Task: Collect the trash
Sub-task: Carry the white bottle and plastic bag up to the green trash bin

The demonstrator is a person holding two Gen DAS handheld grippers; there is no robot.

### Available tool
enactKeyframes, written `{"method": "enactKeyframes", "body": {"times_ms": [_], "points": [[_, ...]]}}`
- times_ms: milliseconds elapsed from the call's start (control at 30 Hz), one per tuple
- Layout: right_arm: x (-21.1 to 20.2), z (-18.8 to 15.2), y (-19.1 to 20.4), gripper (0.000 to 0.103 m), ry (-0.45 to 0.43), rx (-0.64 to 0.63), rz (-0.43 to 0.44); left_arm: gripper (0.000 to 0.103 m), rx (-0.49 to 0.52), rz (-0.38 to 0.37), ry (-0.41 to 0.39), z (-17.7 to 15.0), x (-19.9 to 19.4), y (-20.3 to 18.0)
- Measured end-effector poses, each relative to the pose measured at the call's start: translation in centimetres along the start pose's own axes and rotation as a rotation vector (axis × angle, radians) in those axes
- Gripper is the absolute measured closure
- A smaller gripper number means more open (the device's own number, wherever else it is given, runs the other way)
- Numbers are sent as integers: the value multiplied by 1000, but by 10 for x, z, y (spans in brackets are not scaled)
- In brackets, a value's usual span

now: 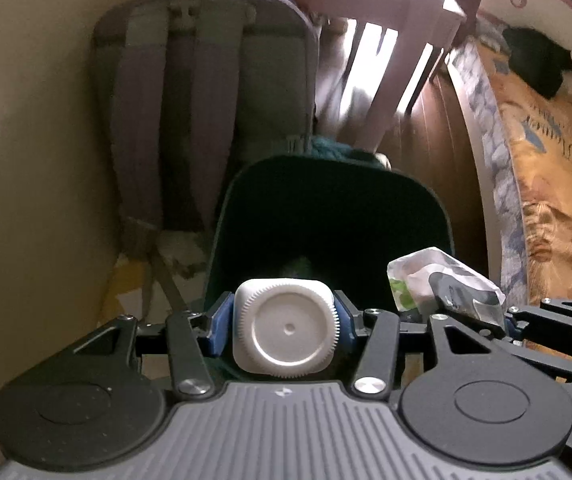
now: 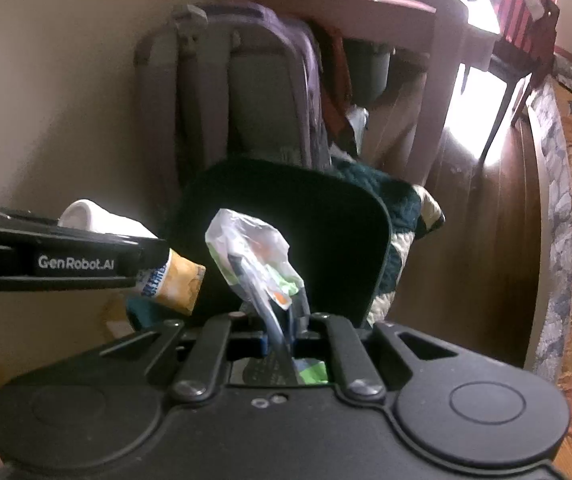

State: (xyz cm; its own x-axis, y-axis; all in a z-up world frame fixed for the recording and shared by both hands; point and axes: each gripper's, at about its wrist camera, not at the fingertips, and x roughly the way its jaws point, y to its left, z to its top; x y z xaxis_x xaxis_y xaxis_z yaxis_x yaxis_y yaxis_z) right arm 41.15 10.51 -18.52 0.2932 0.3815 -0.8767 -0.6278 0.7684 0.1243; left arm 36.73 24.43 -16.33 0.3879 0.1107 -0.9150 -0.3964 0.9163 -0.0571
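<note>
Wooden floor runs beside a bed, with a dark bin [image 1: 326, 208] by a backpack [image 1: 205, 80]. Left tool [image 1: 283, 320] grips a white bottle [image 1: 283, 328] over the bin; right tool [image 2: 281, 320] pinches a wrapper [image 2: 253, 256] there. Released off-centre, either could miss.

The white lettering "GenRobot.AI" stands on the black side of the left hand-held gripper [image 2: 153, 268], seen from the right wrist. Blue print on the yellow-labelled bottle [image 2: 173, 284] it holds is too blurred to read.

Dark bin [image 1: 326, 216] mouth open below; backpack [image 1: 205, 80] and wall [image 1: 25, 160] close behind, chair [image 1: 386, 60] alongside.
</note>
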Motion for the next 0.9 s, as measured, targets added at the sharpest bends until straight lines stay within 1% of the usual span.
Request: {"method": "enactKeyframes", "body": {"times_ms": [133, 300, 433, 600, 833, 900], "points": [[18, -5, 0, 94, 34, 7, -18, 52, 46, 9, 7, -4, 13, -4], [32, -11, 0, 94, 69, 9, -38, 52, 77, 8, 31, -7, 28, -10], [36, -12, 5, 91, 81, -4, -43, 52, 122, 19, 51, -11, 39, -17], [42, -14, 9, 87, 102, -13, -55, 52, 140, 9, 71, -12, 47, -19], [44, -12, 8, 82, 102, -11, -64, 52, 165, -2, 62, -14, 49, -18], [41, -13, 6, 81, 100, -3, -61, 48, 170, -13, 48, -16, 45, -19]]}}
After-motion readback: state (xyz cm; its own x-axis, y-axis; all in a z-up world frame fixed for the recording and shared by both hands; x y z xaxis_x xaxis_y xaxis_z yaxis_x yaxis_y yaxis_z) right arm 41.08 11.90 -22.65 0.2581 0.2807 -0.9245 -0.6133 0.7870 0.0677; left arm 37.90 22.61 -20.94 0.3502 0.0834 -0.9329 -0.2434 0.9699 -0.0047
